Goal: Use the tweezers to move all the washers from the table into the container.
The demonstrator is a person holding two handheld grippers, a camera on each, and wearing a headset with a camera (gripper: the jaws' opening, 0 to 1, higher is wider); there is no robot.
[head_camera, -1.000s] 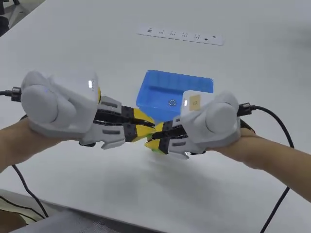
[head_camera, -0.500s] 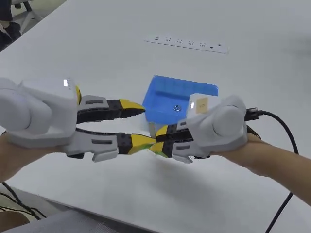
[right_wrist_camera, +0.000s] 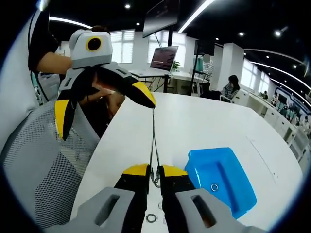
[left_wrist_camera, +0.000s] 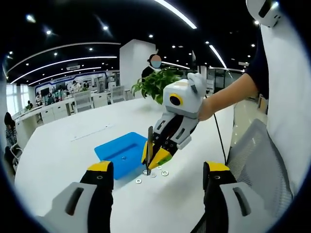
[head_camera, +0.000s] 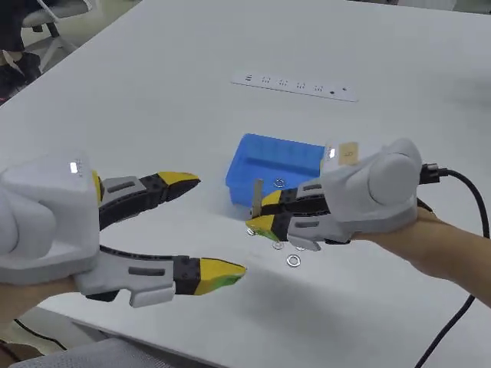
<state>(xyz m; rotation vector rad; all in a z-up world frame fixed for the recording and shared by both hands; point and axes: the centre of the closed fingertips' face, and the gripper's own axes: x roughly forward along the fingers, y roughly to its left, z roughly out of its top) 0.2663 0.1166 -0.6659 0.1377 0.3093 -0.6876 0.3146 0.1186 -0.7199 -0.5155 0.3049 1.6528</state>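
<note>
My right gripper (head_camera: 257, 223) is shut on the metal tweezers (head_camera: 256, 198), just in front of the blue container (head_camera: 295, 156). In its own view the right gripper (right_wrist_camera: 155, 171) pinches the tweezers (right_wrist_camera: 154, 141), which point away from it. Several washers (head_camera: 293, 261) lie on the table under and beside it, also seen as washers (left_wrist_camera: 139, 181). One washer (head_camera: 278, 183) lies inside the container (right_wrist_camera: 228, 187). My left gripper (head_camera: 203, 225) stands open with nothing in it, left of the tweezers and apart from them. In the left gripper view the open left gripper (left_wrist_camera: 158, 167) faces the right gripper (left_wrist_camera: 154, 156).
A white power strip (head_camera: 295, 84) lies far back on the white table (head_camera: 153, 92). A black cable (head_camera: 464, 222) trails from the right gripper. A mesh chair (right_wrist_camera: 43, 160) stands at the table's near edge. People and desks are in the room behind.
My left gripper has opened and drawn back to the left, away from the right gripper. The right gripper has stayed shut on the tweezers. Washers beneath the grippers have come into sight.
</note>
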